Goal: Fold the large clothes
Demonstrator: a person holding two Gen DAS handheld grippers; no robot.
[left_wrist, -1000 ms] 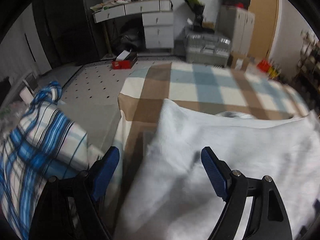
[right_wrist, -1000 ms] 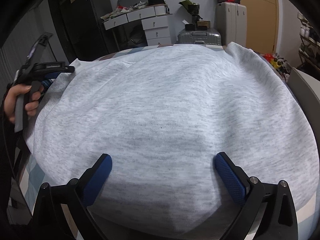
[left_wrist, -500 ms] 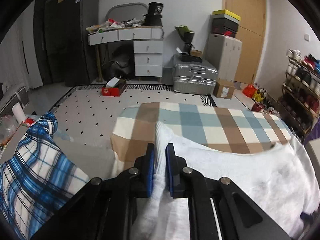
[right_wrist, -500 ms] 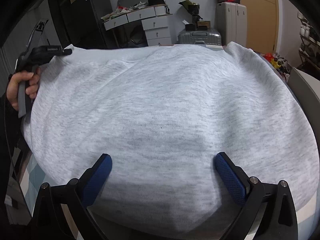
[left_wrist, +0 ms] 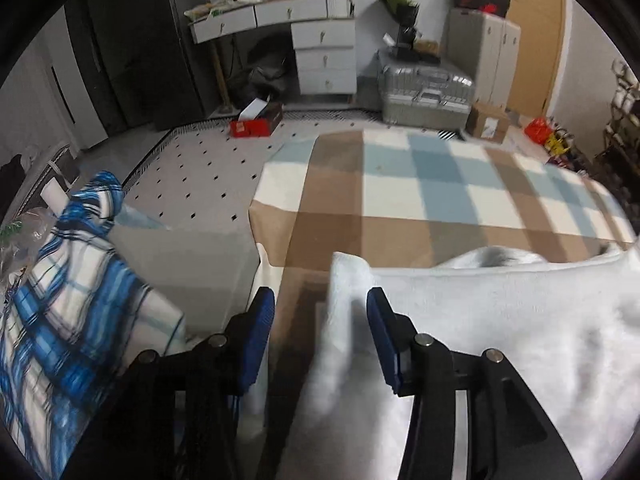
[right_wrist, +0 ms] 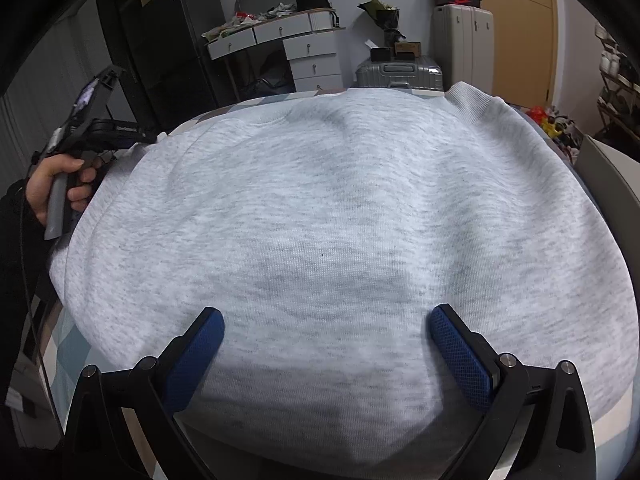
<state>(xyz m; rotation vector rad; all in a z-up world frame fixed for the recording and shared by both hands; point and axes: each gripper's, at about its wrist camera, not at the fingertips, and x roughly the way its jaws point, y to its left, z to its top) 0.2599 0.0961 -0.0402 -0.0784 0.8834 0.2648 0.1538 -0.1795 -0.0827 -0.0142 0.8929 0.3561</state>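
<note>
A light grey sweatshirt (right_wrist: 340, 200) lies spread over a bed with a brown, blue and white checked blanket (left_wrist: 400, 200). In the left wrist view its left corner (left_wrist: 344, 280) stands up between the blue pads of my left gripper (left_wrist: 320, 300). The jaws are opening and the pads no longer press the cloth. My right gripper (right_wrist: 326, 316) is open wide, hovering over the near part of the sweatshirt with nothing pinched. The right wrist view shows the left gripper (right_wrist: 100, 132) in a person's hand (right_wrist: 52, 184) at the garment's left edge.
A blue plaid cloth (left_wrist: 60, 300) lies at the left beside a grey box (left_wrist: 192, 256). Beyond the bed are a dotted floor, a red shoe box (left_wrist: 256, 124), a white desk with drawers (left_wrist: 324, 52), a silver suitcase (left_wrist: 424, 100) and a wooden door.
The left gripper closed on the sweatshirt's corner and raised it, then lowered again and its jaws parted. The garment's left edge has dropped back onto the bed. The right gripper stayed still.
</note>
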